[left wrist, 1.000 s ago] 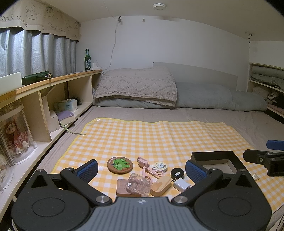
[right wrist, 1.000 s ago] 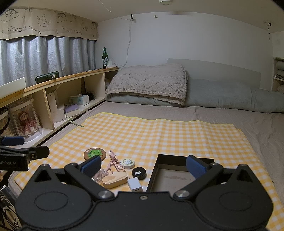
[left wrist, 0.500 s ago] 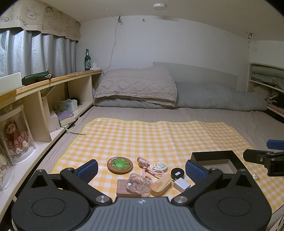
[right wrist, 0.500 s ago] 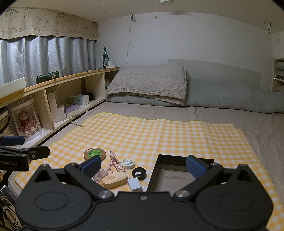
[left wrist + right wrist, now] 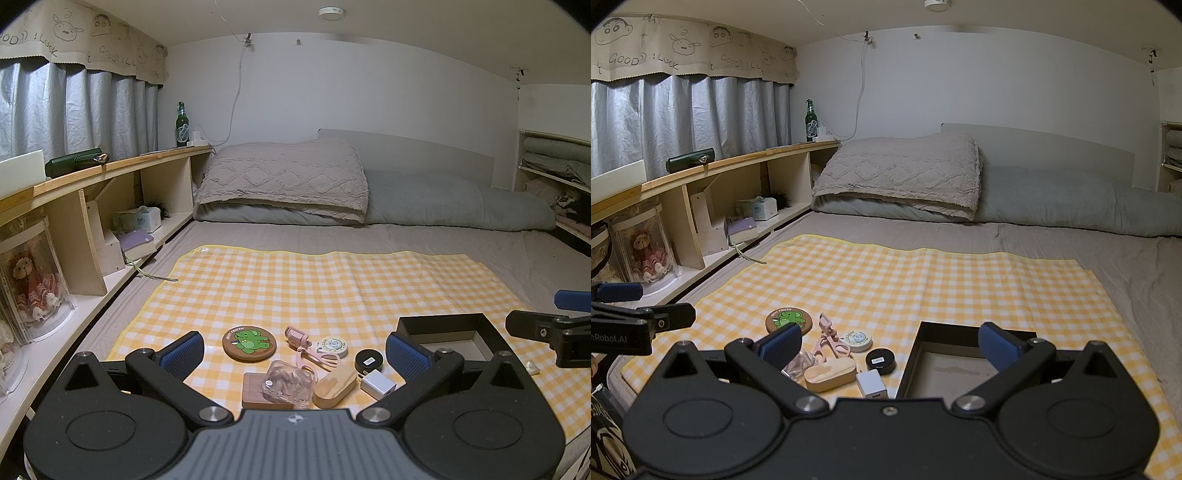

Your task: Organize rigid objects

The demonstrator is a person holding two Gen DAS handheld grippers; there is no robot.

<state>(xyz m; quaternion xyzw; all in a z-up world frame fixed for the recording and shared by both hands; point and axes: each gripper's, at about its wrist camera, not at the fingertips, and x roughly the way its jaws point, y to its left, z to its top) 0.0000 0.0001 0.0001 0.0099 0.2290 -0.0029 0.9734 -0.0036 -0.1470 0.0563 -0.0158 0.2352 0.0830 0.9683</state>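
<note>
Small objects lie clustered on a yellow checked mat (image 5: 332, 288): a round wooden coaster with a green elephant (image 5: 249, 341), pink scissors (image 5: 306, 345), a round white tin (image 5: 333, 346), a black disc (image 5: 368, 360), a white charger cube (image 5: 377, 384), an oval wooden case (image 5: 334, 386), and a clear plastic box (image 5: 287, 380) on a wooden block. An open black box (image 5: 450, 338) stands to their right. My left gripper (image 5: 295, 352) is open above the cluster. My right gripper (image 5: 888, 347) is open over the black box's (image 5: 945, 369) left edge.
A wooden shelf (image 5: 92, 206) with boxes and a doll case runs along the left. A pillow (image 5: 284, 177) and grey duvet (image 5: 454, 201) lie at the bed's head. A green bottle (image 5: 181, 125) stands on the shelf top. A small white scrap (image 5: 532, 366) lies right of the box.
</note>
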